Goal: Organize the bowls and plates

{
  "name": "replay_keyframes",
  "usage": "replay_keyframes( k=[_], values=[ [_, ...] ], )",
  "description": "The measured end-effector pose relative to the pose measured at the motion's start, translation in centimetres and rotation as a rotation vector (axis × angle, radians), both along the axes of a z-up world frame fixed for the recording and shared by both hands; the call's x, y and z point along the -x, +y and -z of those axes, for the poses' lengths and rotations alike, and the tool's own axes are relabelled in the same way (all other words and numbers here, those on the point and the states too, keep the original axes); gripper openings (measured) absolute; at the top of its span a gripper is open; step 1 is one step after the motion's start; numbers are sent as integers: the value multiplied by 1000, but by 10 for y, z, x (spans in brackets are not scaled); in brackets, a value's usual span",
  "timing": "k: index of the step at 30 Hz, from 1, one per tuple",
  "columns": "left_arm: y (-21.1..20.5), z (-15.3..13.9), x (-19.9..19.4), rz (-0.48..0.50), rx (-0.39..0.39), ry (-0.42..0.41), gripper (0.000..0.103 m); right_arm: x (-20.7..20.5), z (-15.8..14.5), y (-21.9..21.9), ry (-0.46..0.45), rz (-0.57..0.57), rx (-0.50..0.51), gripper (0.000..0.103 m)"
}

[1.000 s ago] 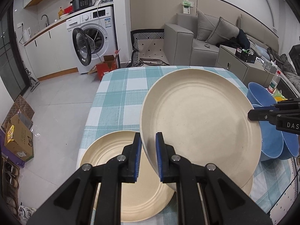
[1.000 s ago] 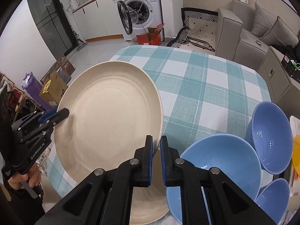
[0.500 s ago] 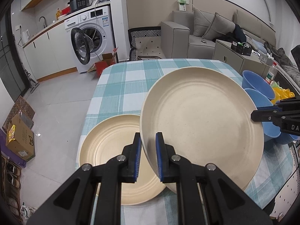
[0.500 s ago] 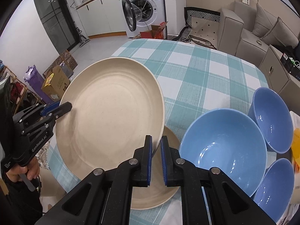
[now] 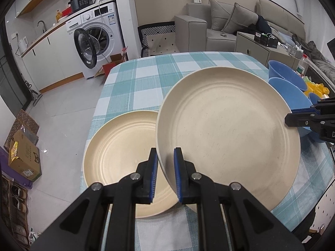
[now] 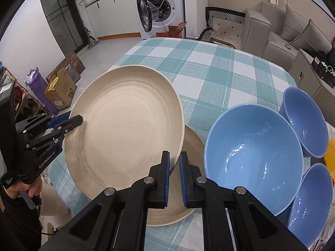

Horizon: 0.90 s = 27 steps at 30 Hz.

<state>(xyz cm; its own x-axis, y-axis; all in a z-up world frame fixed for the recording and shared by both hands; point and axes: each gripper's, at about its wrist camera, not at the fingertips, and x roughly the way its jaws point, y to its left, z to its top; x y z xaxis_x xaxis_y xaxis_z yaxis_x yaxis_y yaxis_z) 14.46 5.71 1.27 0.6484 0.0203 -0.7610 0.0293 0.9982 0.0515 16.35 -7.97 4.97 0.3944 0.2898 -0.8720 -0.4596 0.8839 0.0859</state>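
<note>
Left hand-held gripper [image 5: 165,161]: jaws closed on the near rim of the upper plate [image 5: 228,133], one blue pad on each face of the rim. Right hand-held gripper [image 6: 174,163]: jaws likewise clamped on the opposite rim of the same plate, which is thus carried between the two hand-held grippers, tilted, with its hollow face toward both cameras. In the left wrist view the right hand-held gripper enters from the right edge and meets the plate's far rim; in the right wrist view the left hand-held gripper enters from the left edge, and a hand [image 6: 21,190] grips its handle.

Lower plate [image 5: 119,167]: lies flat on the checked tabletop [image 5: 146,79], under and partly covered by the upper plate; whether the two touch cannot be told. Its near edge is hidden behind the fingers [image 5: 149,173].

Large bowl [image 6: 253,159]: stands just right of the plates. Two smaller blue bowls lie beyond and beside it, the far bowl [image 6: 303,123] and the near bowl [image 6: 309,205], the latter cut off by the picture's edge.

Washer [image 5: 94,39], door open, and sofa [image 5: 222,27] stand behind the tabletop.
</note>
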Motion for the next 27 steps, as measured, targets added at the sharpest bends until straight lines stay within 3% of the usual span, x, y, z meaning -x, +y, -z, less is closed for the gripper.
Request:
replay_keyframes(
  k=[27],
  values=[
    [-24,32,-12,44,-73,62,13,21,42,-21,32,24,-5,12]
  ],
)
